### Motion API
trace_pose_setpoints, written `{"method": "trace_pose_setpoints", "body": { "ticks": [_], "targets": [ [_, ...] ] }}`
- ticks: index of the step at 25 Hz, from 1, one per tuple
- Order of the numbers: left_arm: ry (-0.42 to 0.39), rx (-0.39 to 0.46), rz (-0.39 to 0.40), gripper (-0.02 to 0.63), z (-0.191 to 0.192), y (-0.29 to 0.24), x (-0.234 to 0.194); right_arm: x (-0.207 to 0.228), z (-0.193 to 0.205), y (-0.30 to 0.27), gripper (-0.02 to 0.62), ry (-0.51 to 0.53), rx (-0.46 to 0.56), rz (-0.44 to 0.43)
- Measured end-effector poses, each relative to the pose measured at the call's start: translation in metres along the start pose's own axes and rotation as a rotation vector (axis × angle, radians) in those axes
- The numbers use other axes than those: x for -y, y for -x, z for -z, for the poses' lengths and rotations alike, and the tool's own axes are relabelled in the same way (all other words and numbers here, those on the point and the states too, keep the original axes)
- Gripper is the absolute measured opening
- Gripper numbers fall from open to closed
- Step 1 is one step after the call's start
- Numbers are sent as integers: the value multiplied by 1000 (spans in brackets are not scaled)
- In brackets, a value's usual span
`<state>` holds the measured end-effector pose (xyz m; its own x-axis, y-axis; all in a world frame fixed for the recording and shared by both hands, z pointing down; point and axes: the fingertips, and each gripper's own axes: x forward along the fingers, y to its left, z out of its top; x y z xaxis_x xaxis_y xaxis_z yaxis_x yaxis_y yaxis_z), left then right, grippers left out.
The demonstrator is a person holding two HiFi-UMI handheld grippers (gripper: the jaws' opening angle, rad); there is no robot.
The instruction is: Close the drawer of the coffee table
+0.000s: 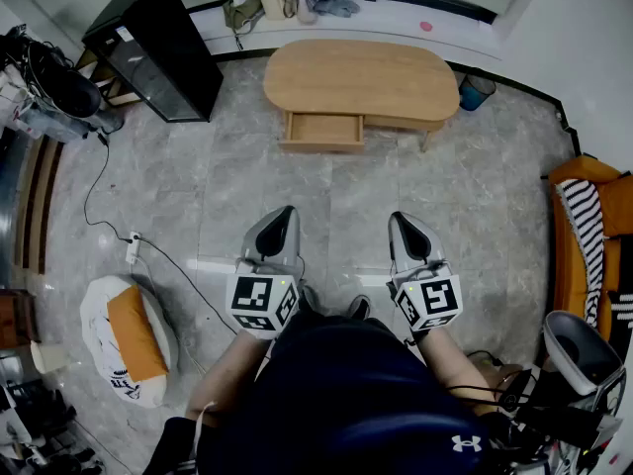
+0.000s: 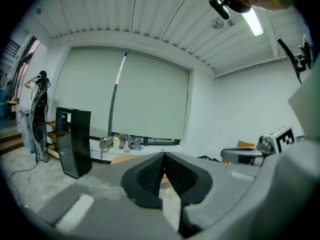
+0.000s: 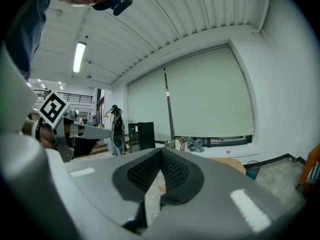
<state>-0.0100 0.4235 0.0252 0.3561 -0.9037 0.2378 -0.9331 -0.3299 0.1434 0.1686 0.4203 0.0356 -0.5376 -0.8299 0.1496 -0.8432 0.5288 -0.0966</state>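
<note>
Grey plastic shaped both hand-held tools, seen from above in front of a person in a dark shirt. The left tool [image 1: 284, 213] had its ribbed black pads pressed together with nothing between them. The right tool [image 1: 402, 220] was the same, pads touching and empty. Both pointed forward and slightly down over a grey marbled tile floor [image 1: 227, 191]. A thin black cable [image 1: 94, 181] ran across the floor on the left.

Well ahead stood the oval light-wood coffee table [image 1: 366, 72]. Its drawer [image 1: 322, 131] was pulled out toward the person on the table's left side and looked empty. Neither tool was near it. Left of the table stood a black cabinet [image 1: 158, 47]. Behind the table ran a low window ledge [image 1: 396, 13] with bags and clothes on it.

The step in hand appeared to be the approach. It would likely go best by stepping close and setting the closed tips against the middle of the drawer front. A slow, straight push should follow until the front sits flush. An off-centre push could skew the drawer, and a hard one might slide the light table.
</note>
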Motion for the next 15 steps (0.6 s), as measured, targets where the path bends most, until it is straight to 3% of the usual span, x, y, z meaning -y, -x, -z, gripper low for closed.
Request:
{"method": "trace_pose_setpoints", "body": {
  "ticks": [7,15],
  "targets": [
    [6,0,10,3,2,8,-39,-26,5,-20,2,-20,-11,27],
    [-1,19,44,3,-1,15,-84,-40,0,-41,2,-38,6,130]
  ]
}}
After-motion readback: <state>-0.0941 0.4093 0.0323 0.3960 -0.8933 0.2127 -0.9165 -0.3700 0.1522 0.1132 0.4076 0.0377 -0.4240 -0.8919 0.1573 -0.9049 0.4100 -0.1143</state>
